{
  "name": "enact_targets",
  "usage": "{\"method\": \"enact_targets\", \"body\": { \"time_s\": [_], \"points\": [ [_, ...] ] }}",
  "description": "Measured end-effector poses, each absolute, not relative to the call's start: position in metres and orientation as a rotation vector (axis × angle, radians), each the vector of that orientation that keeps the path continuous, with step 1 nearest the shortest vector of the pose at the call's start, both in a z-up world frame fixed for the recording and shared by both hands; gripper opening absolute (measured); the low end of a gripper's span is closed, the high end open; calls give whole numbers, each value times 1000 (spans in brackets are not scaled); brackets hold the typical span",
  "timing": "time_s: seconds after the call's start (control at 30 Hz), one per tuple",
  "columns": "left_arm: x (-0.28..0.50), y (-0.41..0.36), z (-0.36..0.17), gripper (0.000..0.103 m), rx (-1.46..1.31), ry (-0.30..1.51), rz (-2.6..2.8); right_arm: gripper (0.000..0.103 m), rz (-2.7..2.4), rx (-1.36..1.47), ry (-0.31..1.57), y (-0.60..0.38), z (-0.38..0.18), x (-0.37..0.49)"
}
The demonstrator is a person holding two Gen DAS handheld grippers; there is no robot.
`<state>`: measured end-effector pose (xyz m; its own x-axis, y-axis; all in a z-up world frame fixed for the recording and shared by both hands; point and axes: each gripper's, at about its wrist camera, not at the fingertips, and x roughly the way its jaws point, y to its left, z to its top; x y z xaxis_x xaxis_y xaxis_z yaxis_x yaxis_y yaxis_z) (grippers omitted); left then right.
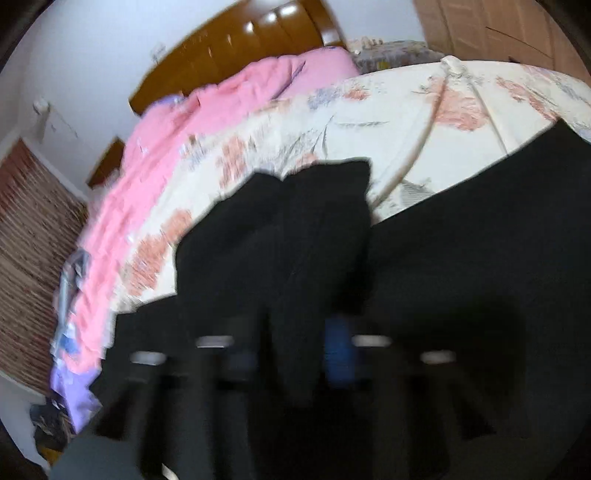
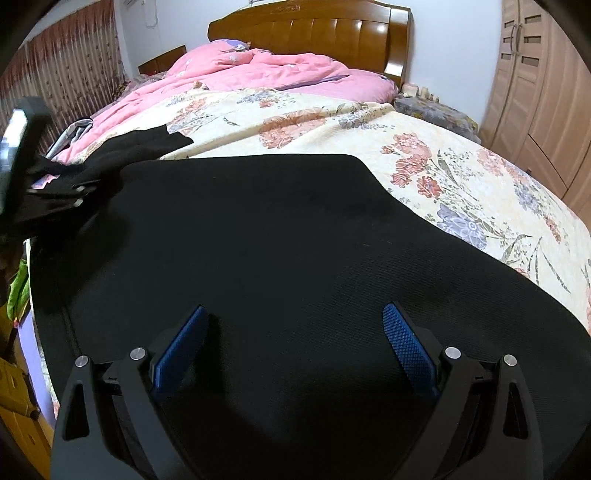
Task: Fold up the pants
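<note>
Black pants lie spread across the floral bed sheet. My right gripper hovers open just above the cloth, with nothing between its blue pads. At the left edge of the right wrist view, my left gripper lifts a bunched end of the pants off the bed. The left wrist view is blurred. There my left gripper is shut on a fold of the black pants that stands up between its fingers. The rest of the pants fills the right side.
A pink quilt is heaped at the head of the bed below a wooden headboard. A wooden wardrobe stands to the right and a patterned curtain to the left. The bed's left edge drops to cluttered floor.
</note>
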<state>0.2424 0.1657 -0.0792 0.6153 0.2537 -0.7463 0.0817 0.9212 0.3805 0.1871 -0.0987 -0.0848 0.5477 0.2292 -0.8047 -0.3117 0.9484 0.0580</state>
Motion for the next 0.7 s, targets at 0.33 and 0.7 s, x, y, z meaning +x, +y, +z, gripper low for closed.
{"method": "enact_targets", "body": {
  "time_s": [0.33, 0.7],
  "points": [
    [126, 417, -124, 14, -950, 498, 178, 92, 327, -104, 936, -97, -85, 187],
    [106, 338, -56, 91, -67, 531, 356, 92, 300, -163, 944, -89, -88, 187]
  ]
}}
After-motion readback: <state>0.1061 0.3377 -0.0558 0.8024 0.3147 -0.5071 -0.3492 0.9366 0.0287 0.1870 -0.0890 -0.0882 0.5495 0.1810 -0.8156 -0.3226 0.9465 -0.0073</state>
